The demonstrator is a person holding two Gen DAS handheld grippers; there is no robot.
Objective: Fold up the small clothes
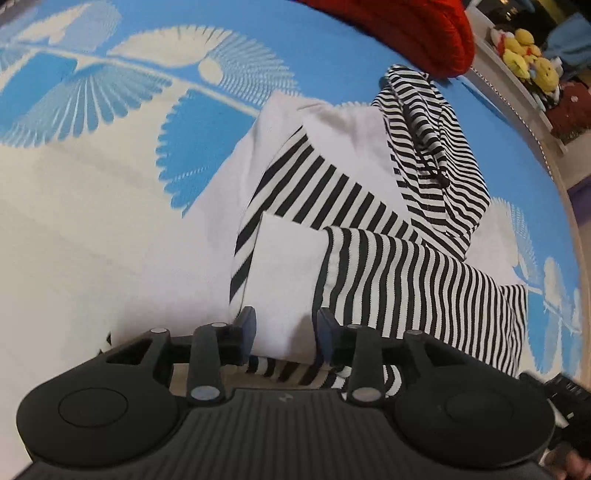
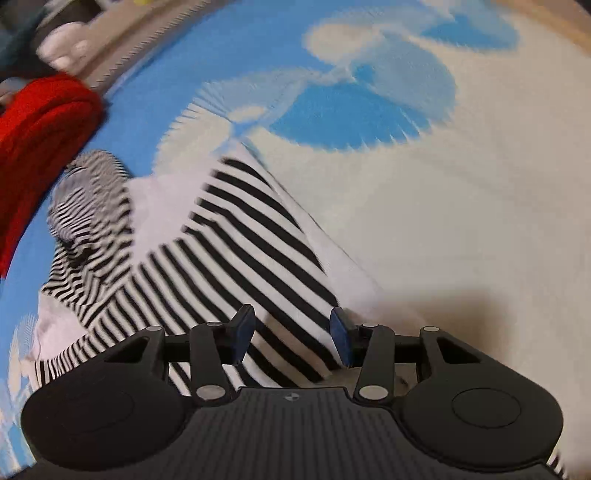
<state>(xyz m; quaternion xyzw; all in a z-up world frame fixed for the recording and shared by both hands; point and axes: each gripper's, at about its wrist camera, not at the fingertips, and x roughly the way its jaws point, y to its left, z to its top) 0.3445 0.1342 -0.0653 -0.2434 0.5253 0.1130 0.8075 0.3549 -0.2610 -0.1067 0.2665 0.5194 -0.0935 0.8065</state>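
garment: black-and-white striped hooded top (image 1: 354,206) with white panels | state: I see it partly folded, sleeves laid across | pose: flat, hood bunched at far end | location: on blue-and-cream patterned cloth (image 1: 110,221)

The striped garment (image 1: 369,206) lies on the bedcover (image 1: 92,221), in the centre and right of the left wrist frame. The knitted item (image 1: 417,33) lies behind it, top right. Plush toys (image 1: 528,55) sit at the far right edge.
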